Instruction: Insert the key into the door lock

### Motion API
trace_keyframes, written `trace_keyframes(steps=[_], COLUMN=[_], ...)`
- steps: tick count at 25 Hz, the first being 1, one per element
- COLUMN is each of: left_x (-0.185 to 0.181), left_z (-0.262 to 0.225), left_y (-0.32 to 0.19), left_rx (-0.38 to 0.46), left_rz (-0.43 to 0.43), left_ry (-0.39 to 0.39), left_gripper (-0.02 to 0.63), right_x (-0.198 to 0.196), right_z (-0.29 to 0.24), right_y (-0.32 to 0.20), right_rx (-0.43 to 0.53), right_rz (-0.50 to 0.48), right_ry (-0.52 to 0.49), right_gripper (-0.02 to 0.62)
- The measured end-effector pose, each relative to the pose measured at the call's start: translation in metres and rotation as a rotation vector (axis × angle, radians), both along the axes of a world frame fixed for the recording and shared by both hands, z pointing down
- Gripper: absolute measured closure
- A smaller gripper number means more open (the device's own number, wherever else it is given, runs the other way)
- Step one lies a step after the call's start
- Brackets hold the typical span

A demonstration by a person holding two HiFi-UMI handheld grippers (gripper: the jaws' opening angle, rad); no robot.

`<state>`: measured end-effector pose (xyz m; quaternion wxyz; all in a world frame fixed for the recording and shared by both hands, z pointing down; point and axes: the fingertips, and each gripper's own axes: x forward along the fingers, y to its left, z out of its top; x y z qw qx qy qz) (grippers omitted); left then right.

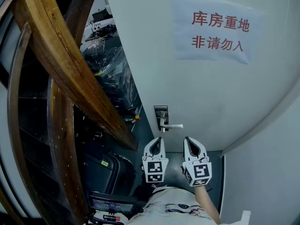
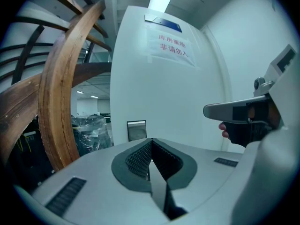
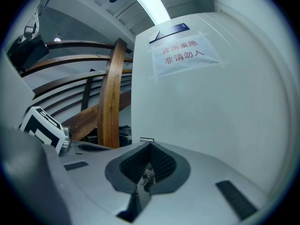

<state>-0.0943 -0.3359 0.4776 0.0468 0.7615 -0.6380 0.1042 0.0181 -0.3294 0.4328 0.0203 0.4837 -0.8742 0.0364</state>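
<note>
A white door (image 1: pixel 201 83) stands ahead with a steel lock plate (image 1: pixel 161 112) and a lever handle (image 1: pixel 171 125) near its left edge. Both grippers are held side by side just below the handle, pointing at the door and apart from it. My left gripper (image 1: pixel 158 139) is shut with nothing between its pads; its own view shows the lock plate (image 2: pixel 137 130) straight beyond its tip (image 2: pixel 151 140). My right gripper (image 1: pixel 187 139) is shut on a small metal key (image 3: pixel 146 176), which sits deep between its ribbed pads (image 3: pixel 159 163). The key does not show in the head view.
A paper sign (image 1: pixel 216 31) with red characters is taped high on the door. A curved wooden stair rail (image 1: pixel 61 69) rises at the left, with wrapped goods (image 1: pixel 110 74) and dark cases (image 1: pixel 112 172) behind the door's open edge. A white wall (image 1: pixel 272 172) closes the right.
</note>
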Motion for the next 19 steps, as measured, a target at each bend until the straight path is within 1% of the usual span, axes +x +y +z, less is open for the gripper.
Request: trace_keyframes(steps=[19], left_x=[0.0015], left_z=[0.0007], left_y=[0.0030], left_rx=[-0.007], left_rz=[-0.004], left_ry=[-0.003], left_gripper=[0.601], right_x=[0.0046], right_z=[0.0037], right_y=[0.0039], right_rx=[-0.009], right_rz=[-0.002], right_ry=[-0.001], right_gripper=[0.590])
